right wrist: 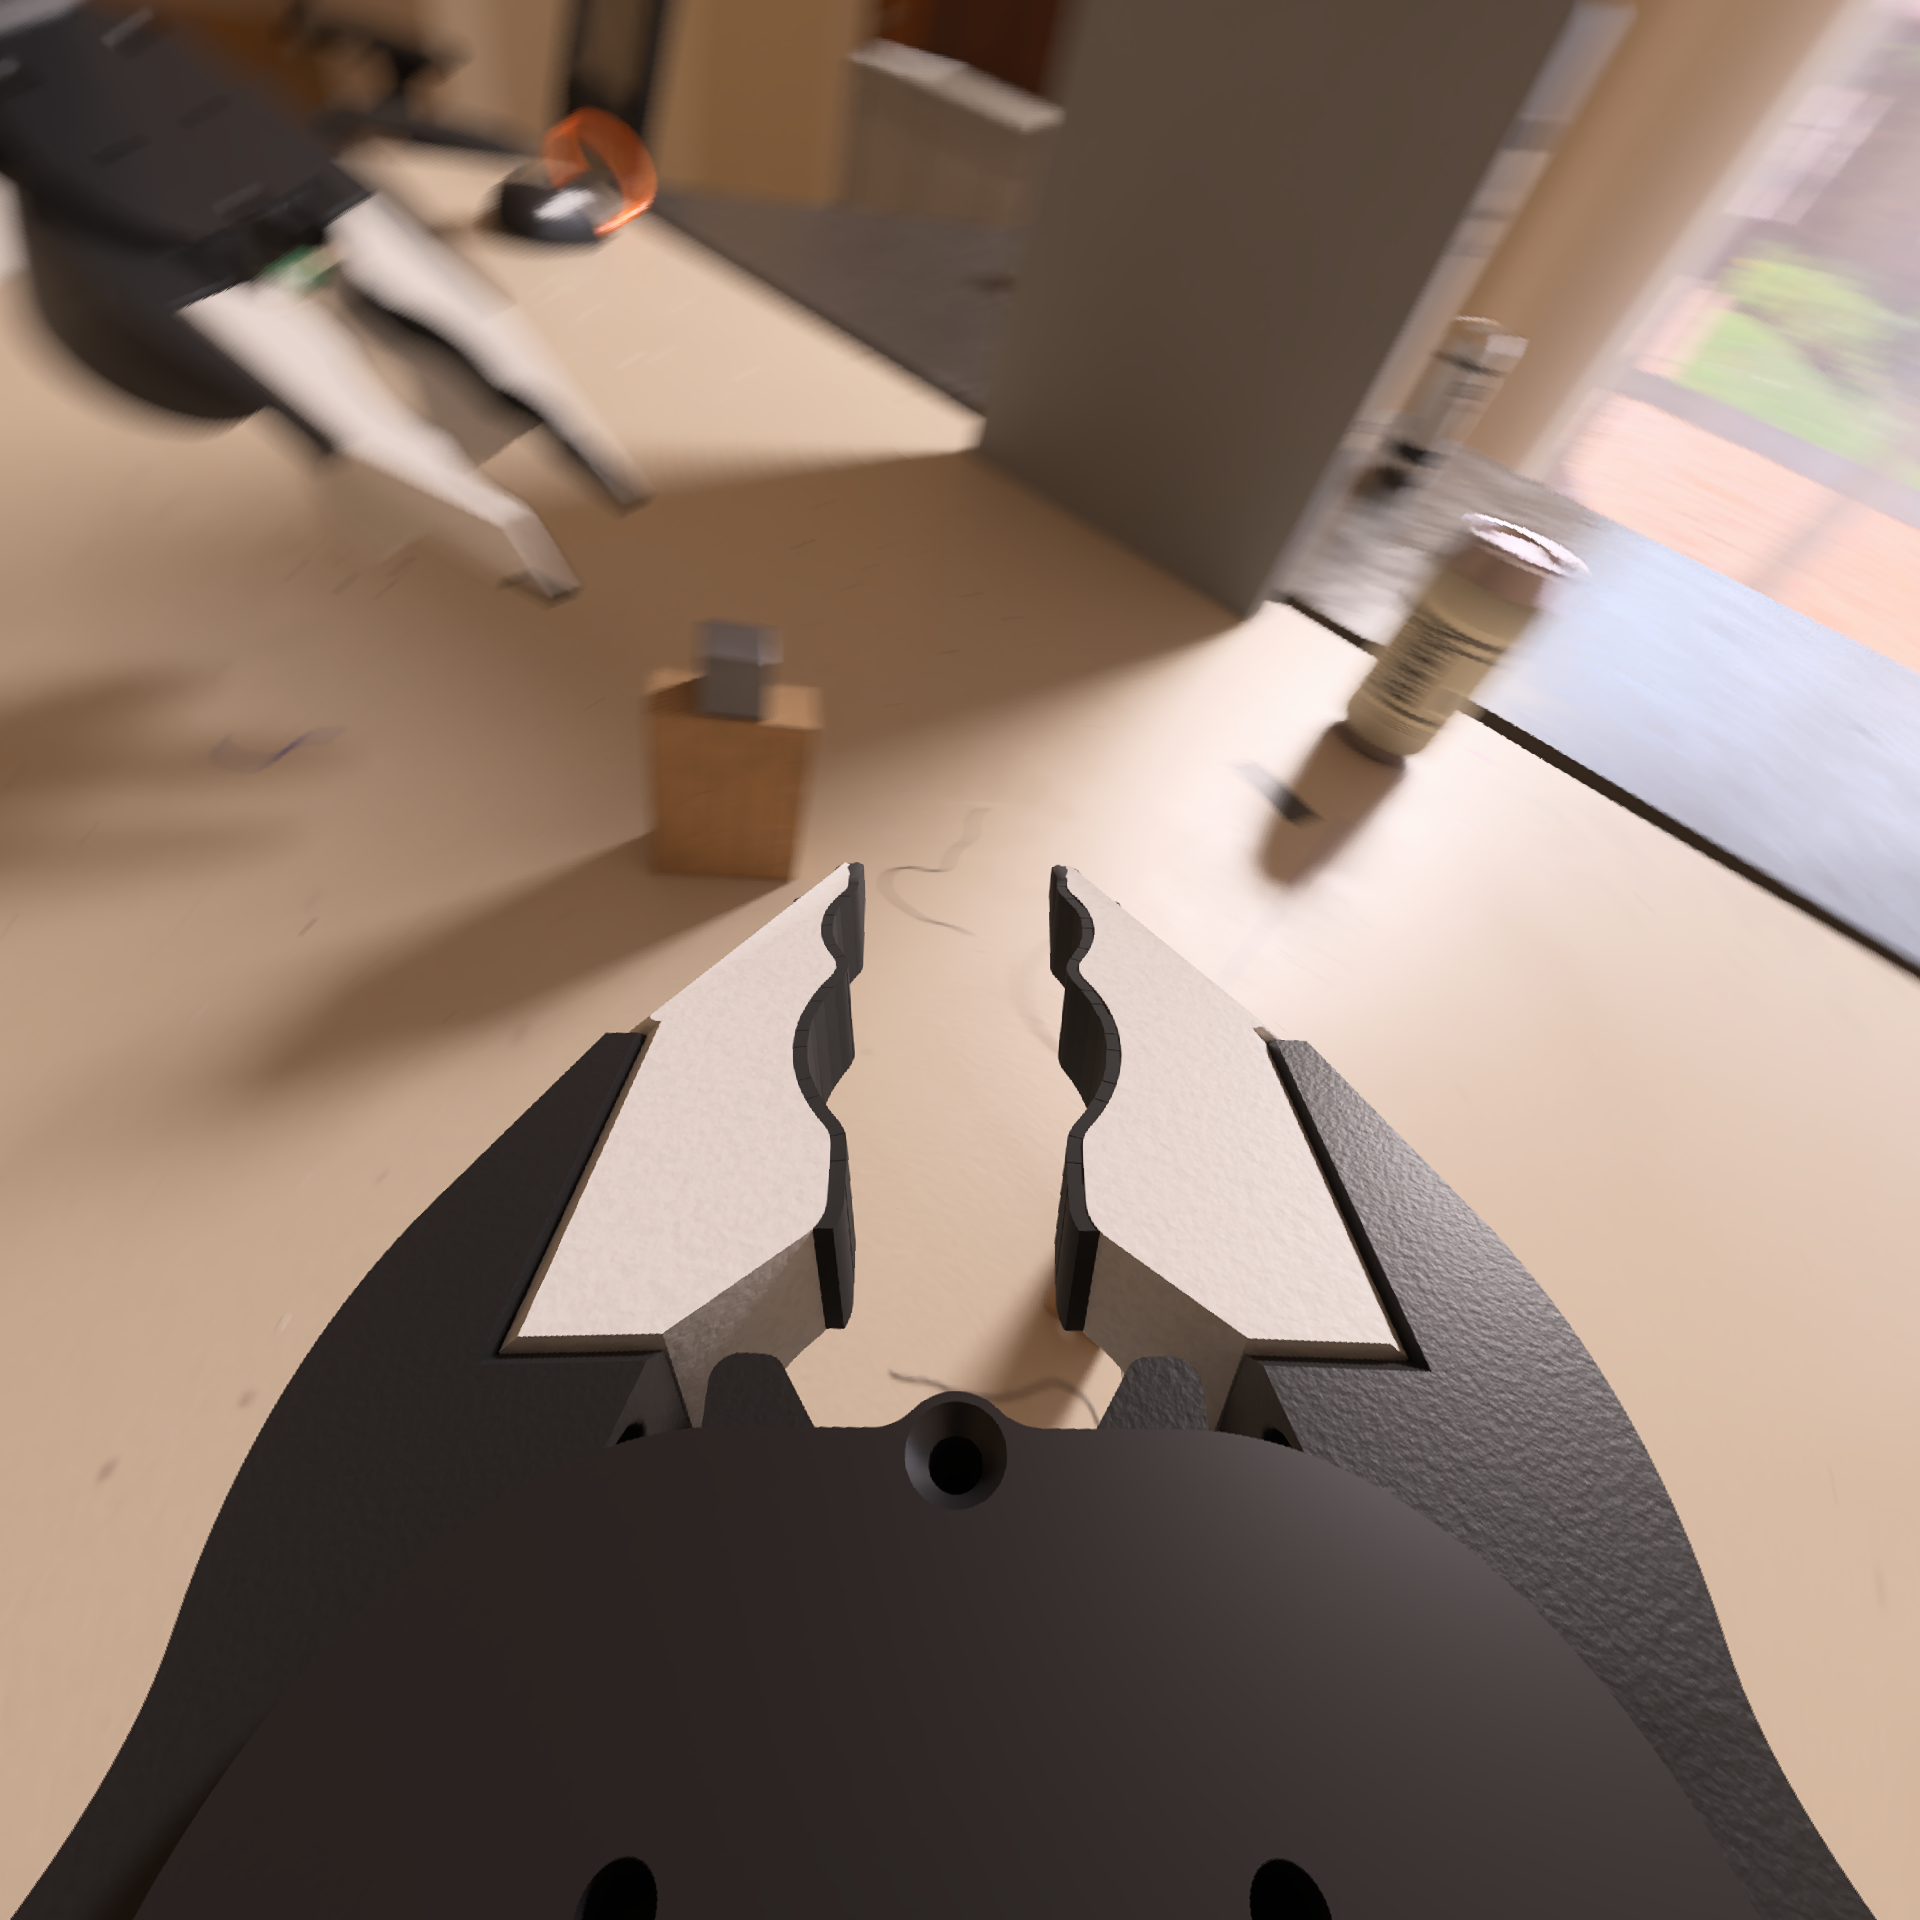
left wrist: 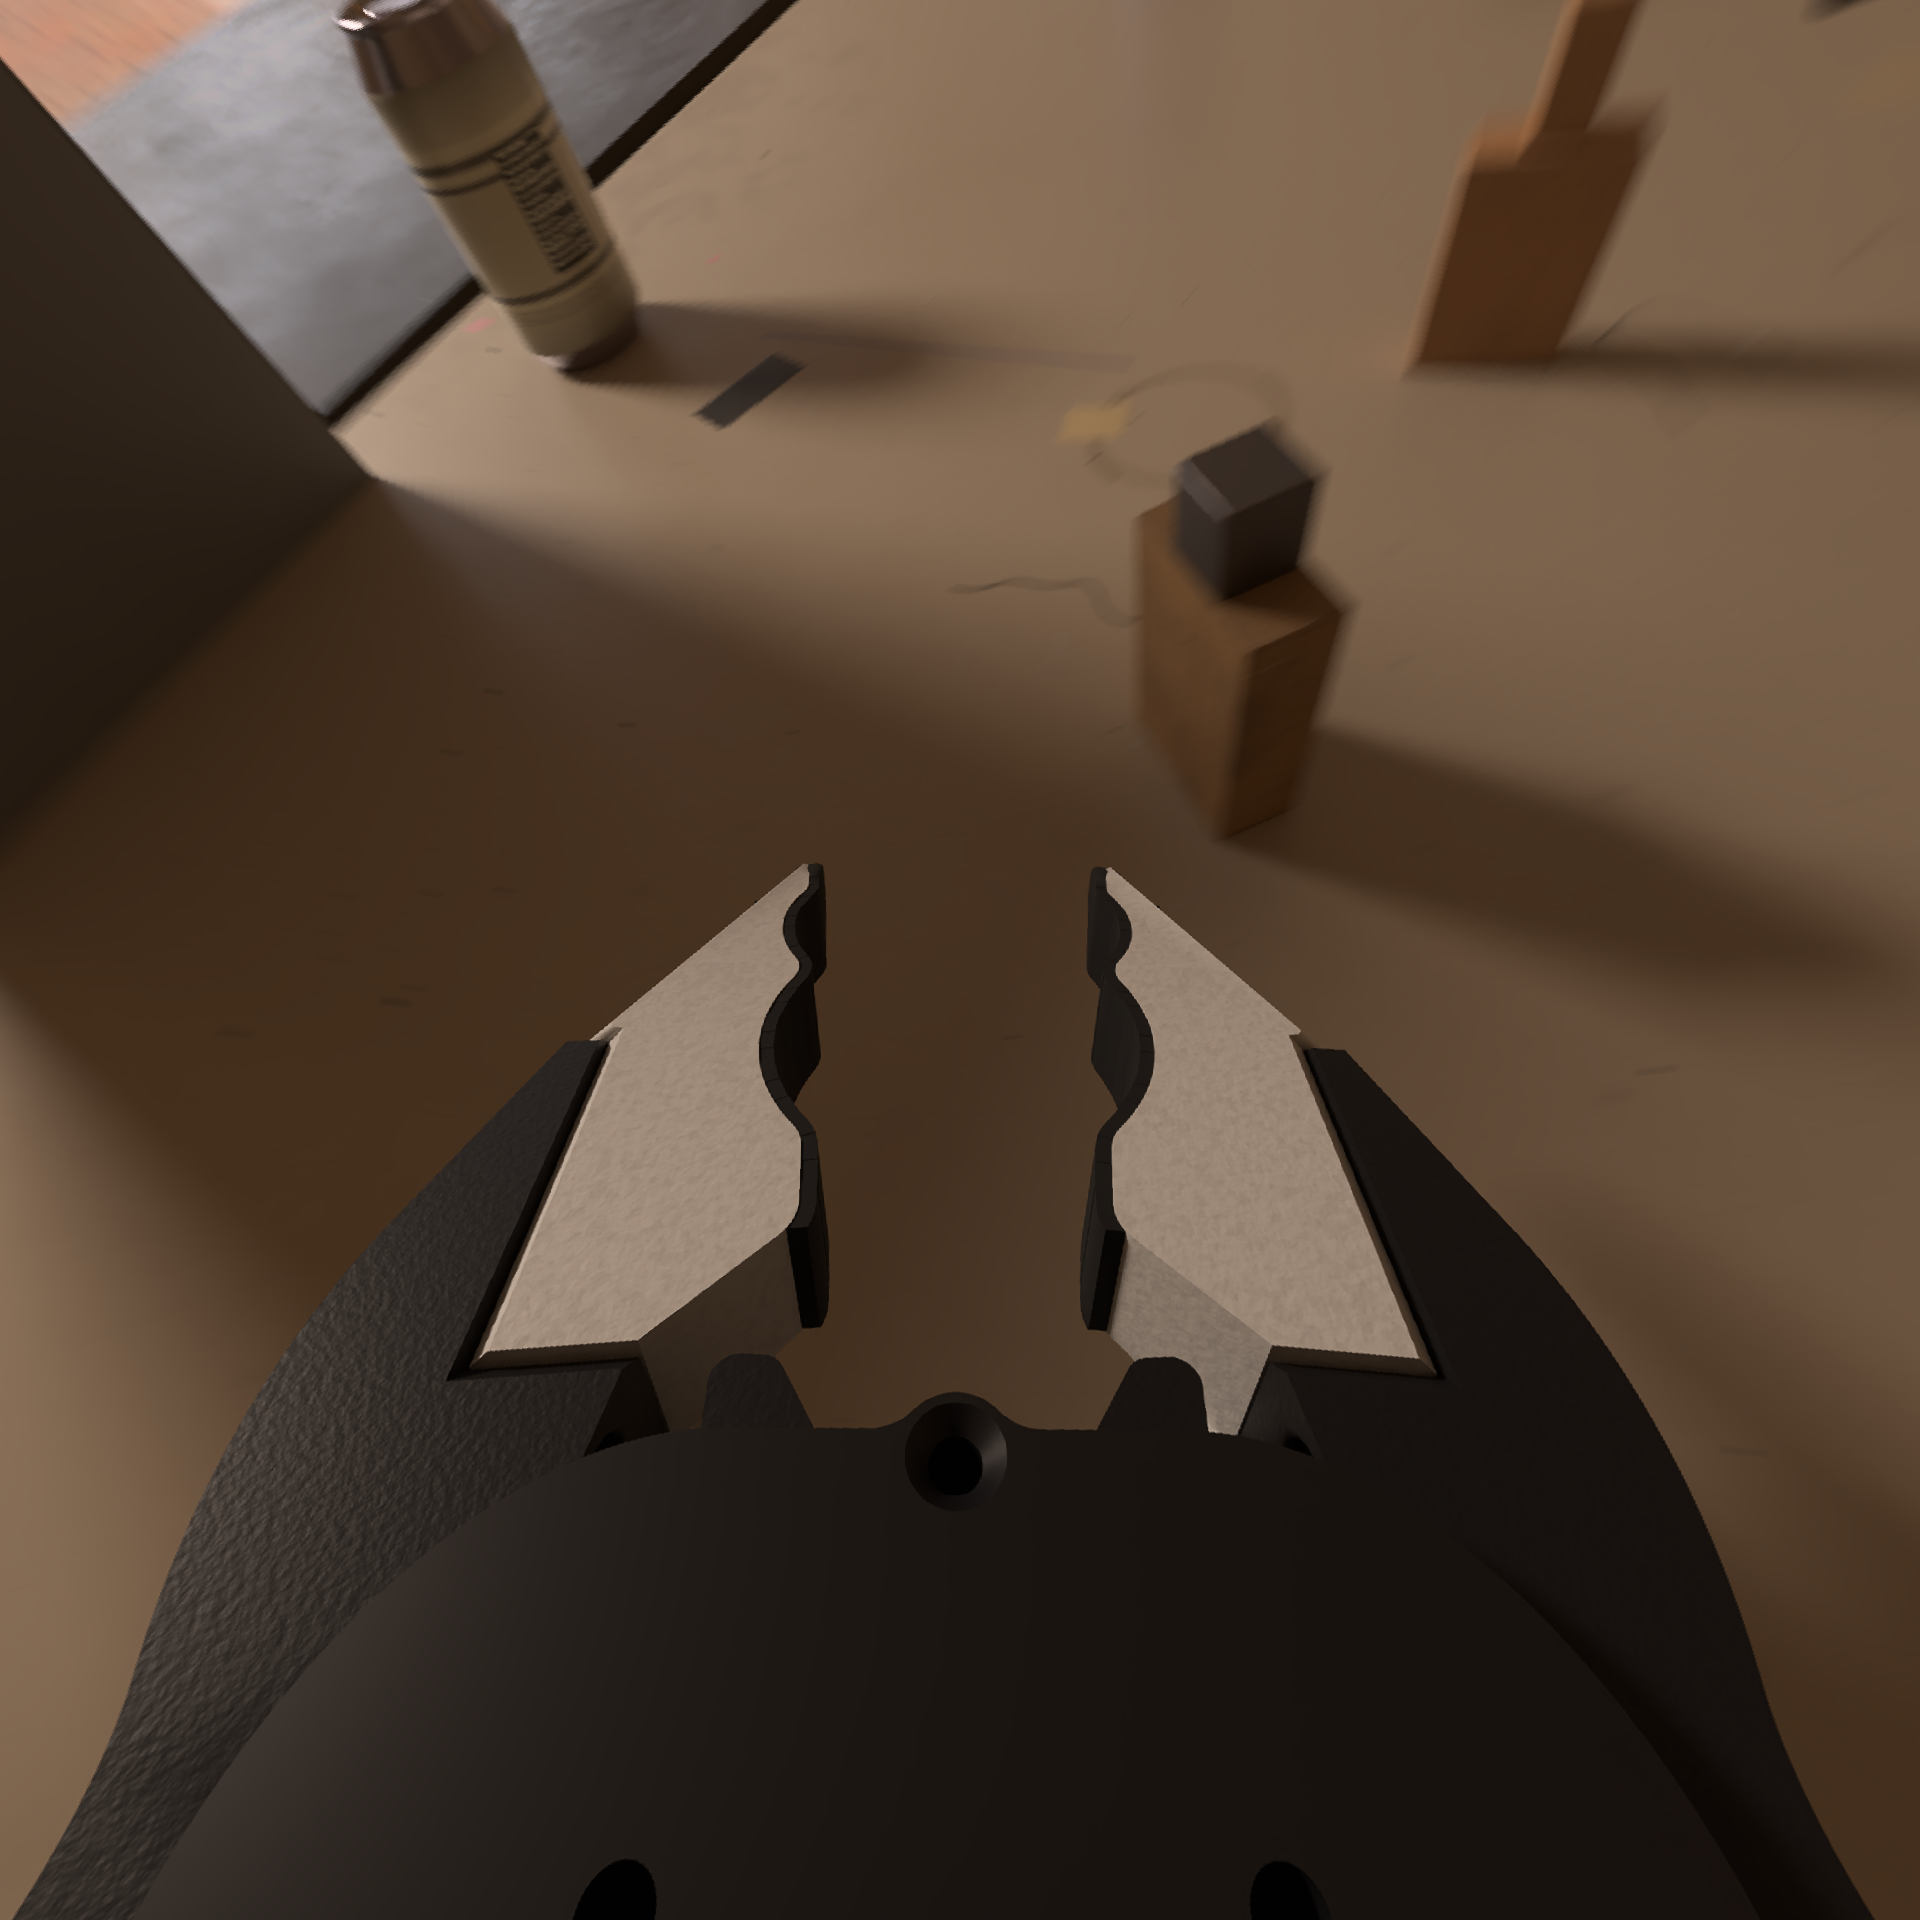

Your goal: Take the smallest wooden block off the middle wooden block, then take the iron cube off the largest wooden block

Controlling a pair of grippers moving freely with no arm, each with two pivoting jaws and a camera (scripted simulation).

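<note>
Both stacks intact; step 1 not yet begun. Left gripper (left wrist: pixel 956 883) spread, holding nothing, low over the table (left wrist: pixel 520 831). Right gripper (right wrist: pixel 956 883) likewise spread and bare. Smallest wooden block (left wrist: pixel 1584 73) standing on middle wooden block (left wrist: pixel 1527 249), far right, well apart. Iron cube (left wrist: pixel 1242 520) atop largest wooden block (left wrist: pixel 1226 696), nearer. Next, probably: reach past near stack, pinch small block, lift straight. Open room between stacks; can (left wrist: pixel 520 197) close by table edge.
</note>
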